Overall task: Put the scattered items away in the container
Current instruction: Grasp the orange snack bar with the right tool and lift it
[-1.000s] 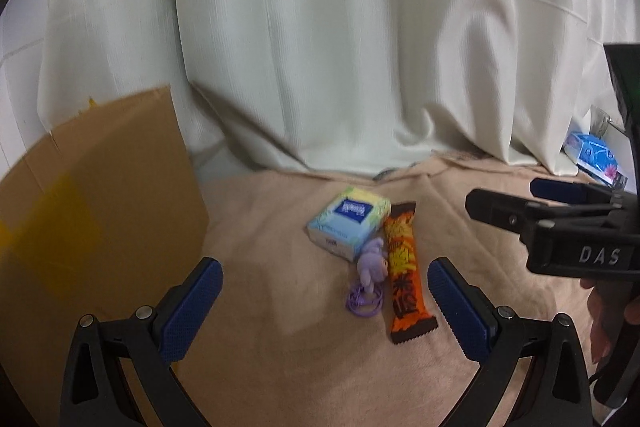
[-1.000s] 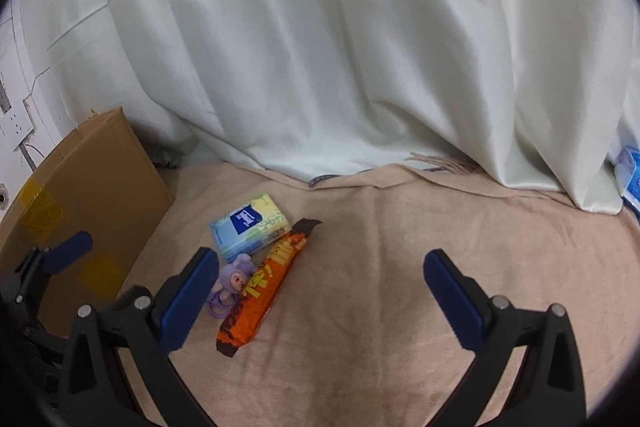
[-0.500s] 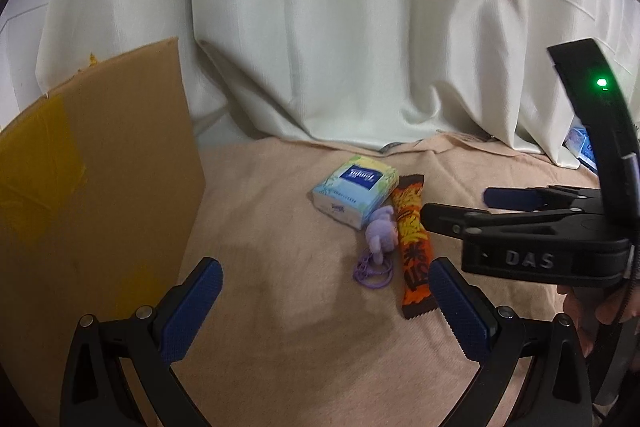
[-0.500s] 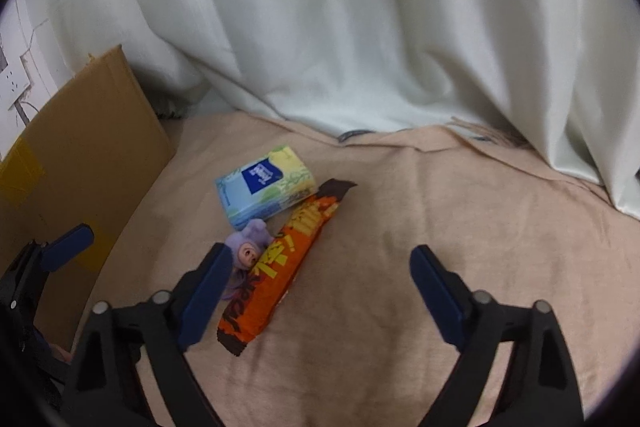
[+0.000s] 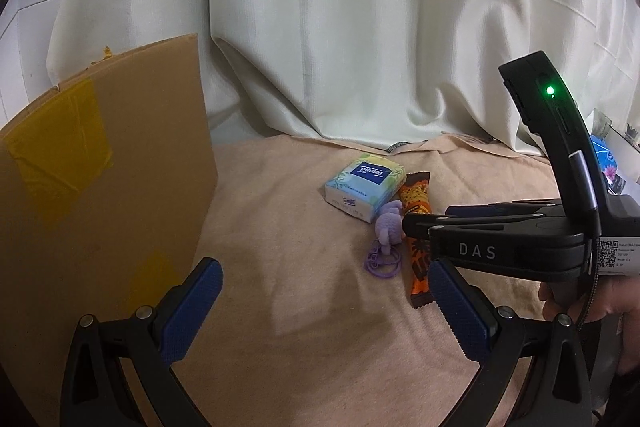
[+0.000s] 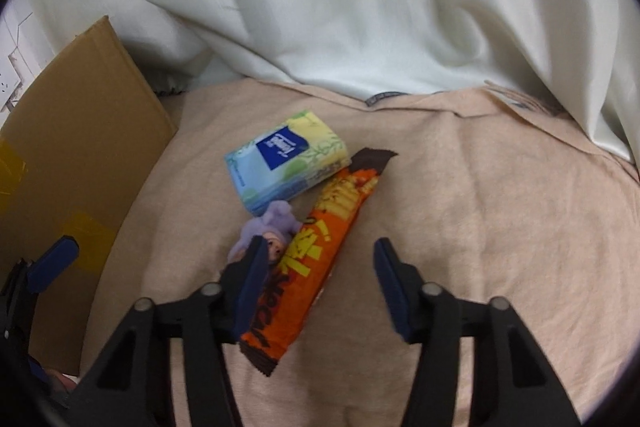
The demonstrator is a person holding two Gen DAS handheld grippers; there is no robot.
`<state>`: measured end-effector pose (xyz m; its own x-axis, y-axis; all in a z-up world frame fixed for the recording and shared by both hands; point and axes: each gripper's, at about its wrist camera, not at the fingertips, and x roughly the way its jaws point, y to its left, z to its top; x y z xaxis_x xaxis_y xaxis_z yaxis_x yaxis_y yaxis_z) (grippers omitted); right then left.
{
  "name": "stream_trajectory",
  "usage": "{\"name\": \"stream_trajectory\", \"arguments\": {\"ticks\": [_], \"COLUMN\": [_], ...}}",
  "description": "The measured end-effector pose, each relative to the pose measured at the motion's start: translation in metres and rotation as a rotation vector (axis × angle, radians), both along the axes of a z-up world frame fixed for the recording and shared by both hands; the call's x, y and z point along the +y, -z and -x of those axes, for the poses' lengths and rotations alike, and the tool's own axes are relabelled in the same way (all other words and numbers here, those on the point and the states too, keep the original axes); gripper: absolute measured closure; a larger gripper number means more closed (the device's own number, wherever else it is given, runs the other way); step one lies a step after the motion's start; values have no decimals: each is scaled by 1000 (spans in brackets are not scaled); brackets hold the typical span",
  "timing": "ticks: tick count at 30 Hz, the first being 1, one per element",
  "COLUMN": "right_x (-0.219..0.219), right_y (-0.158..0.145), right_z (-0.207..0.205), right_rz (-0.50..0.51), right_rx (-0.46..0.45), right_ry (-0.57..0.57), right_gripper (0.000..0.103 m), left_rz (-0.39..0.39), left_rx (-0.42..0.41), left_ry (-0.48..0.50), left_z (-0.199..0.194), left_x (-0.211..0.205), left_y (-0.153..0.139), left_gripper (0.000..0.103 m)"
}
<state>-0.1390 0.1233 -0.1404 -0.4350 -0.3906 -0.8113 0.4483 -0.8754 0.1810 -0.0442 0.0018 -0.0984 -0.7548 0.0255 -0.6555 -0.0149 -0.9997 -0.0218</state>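
Right claw (image 6: 316,281), closing but not yet gripping, straddles the orange snack bar (image 6: 316,251), whose long axis runs between its pads; left claw (image 5: 324,307) hangs released, farther off.

My matt black plastic gripper (image 6: 318,267) with textured blue pads hangs over a glossy orange snack wrapper (image 6: 320,247), a shiny film tissue pack (image 6: 286,163), a plush purple toy (image 6: 268,229), soft beige cloth (image 6: 480,227) and matt cardboard (image 6: 76,147).
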Motion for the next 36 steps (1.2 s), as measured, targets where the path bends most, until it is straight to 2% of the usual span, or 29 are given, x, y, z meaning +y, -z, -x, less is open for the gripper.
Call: {"name": "stream_trajectory", "arguments": {"ticks": [7, 8, 9, 17, 24, 29, 33, 36], "right_x": [-8, -9, -10, 17, 45, 59, 71, 77], "right_y": [11, 11, 11, -9, -22, -22, -9, 4], "right_z": [-5, -7, -8, -7, -4, -6, -2, 1], "right_rz": [-17, -30, -34, 10, 31, -55, -97, -112], "right_rx": [-29, -17, -16, 20, 54, 96, 82, 58], "right_ry": [-33, -38, -44, -19, 15, 26, 28, 29], "right_gripper": [50, 52, 63, 76, 78, 78, 78, 77], "left_rz": [1, -1, -3, -4, 5, -16, -56, -40], "left_rx": [7, 5, 4, 13, -14, -47, -60, -62], "left_ry": [-9, -10, -11, -14, 31, 48, 52, 49], "left_z": [-2, -3, -3, 2, 18, 36, 46, 50], "left_x": [-1, -1, -1, 8, 25, 34, 36, 38], "left_y": [-2, -2, -2, -4, 5, 14, 13, 16], "left_gripper": [0, 0, 0, 0, 0, 0, 0, 0]}}
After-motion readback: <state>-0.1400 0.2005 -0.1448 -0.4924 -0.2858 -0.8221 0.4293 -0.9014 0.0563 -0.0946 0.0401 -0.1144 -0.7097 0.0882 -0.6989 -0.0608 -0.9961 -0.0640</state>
